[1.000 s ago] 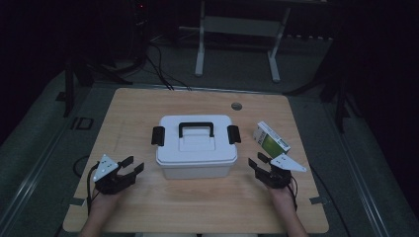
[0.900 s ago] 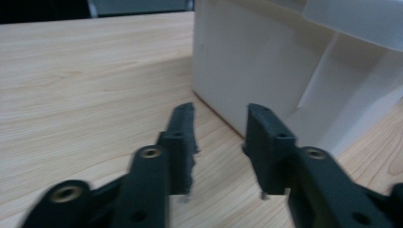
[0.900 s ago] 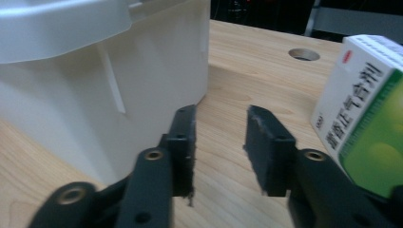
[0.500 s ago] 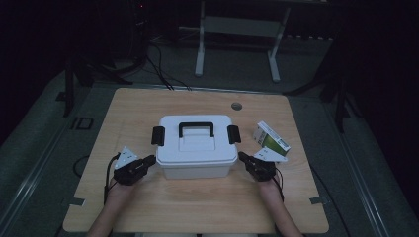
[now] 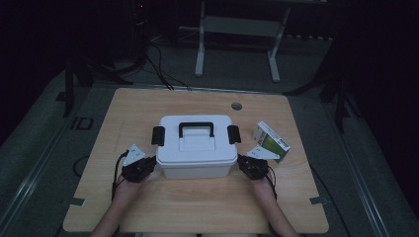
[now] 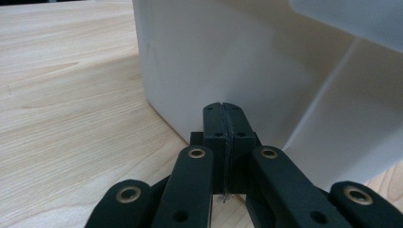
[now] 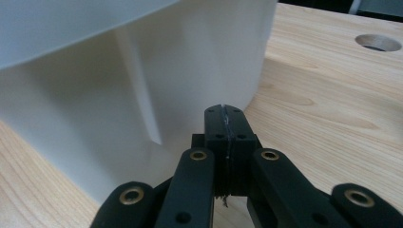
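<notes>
White lidded box (image 5: 196, 148) mid-worktop (image 5: 148, 207), black handle on top. Left hand-held gripper (image 5: 149, 165) at its left lower side, jaws clenched, nothing between. Right hand-held gripper (image 5: 243, 163) at its right side, likewise clenched empty. Green-white carton (image 5: 271, 141) near right.

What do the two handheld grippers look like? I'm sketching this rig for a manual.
The left gripper and right gripper are alike: matte black linkage arms with brass-coloured rivets, ending in two flat black jaws. Each carries a pale grey three-cornered plate on top with small dark marks, and a thin black cable trails back along the person's forearm. No sleeves are visible.
</notes>
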`<state>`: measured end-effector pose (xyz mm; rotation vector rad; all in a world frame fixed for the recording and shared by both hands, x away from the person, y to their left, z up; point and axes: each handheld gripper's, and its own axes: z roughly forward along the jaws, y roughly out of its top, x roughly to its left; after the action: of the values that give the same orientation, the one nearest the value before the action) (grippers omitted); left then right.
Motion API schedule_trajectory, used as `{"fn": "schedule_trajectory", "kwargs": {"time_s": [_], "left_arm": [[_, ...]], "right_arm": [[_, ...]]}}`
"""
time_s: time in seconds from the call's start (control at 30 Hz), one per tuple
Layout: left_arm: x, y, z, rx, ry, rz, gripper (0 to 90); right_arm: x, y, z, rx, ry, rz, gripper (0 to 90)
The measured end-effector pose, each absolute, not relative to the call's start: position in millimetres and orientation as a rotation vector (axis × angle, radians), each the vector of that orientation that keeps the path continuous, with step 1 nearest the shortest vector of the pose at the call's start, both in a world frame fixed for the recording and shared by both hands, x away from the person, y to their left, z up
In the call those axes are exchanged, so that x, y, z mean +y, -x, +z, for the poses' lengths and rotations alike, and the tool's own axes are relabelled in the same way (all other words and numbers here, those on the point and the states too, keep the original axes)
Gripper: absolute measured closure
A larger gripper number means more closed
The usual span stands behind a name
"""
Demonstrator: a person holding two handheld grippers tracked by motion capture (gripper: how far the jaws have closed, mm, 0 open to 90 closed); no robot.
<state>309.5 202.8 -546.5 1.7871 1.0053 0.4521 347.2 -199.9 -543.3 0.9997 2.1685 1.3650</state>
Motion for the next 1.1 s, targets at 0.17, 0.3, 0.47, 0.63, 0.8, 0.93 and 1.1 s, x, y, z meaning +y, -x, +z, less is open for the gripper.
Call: {"fn": "schedule_trajectory", "kwargs": {"time_s": [0.17, 0.3, 0.47, 0.63, 0.8, 0.93, 1.1], "left_arm": [[203, -310, -547, 1.007, -1.782, 0.441, 89.7], [202, -310, -546, 1.011, -1.787, 0.431, 89.7], [200, -308, -546, 1.007, -1.788, 0.429, 89.8], [198, -306, -545, 1.003, -1.801, 0.428, 89.8], [194, -300, -544, 0.991, -1.807, 0.414, 89.8], [191, -295, -544, 0.979, -1.811, 0.403, 89.9], [189, -292, -544, 0.969, -1.817, 0.393, 89.9]], "right_arm": [[-195, -347, -544, 2.176, -0.999, 1.380, 89.9], [-195, -346, -544, 2.176, -1.005, 1.379, 90.0], [-196, -344, -544, 2.170, -1.017, 1.374, 90.0], [-198, -340, -543, 2.175, -1.019, 1.369, 90.0], [-203, -332, -542, 2.182, -1.018, 1.366, 90.0], [-207, -327, -542, 2.185, -1.029, 1.365, 90.0], [-213, -319, -542, 2.188, -1.046, 1.384, 90.0]]}}
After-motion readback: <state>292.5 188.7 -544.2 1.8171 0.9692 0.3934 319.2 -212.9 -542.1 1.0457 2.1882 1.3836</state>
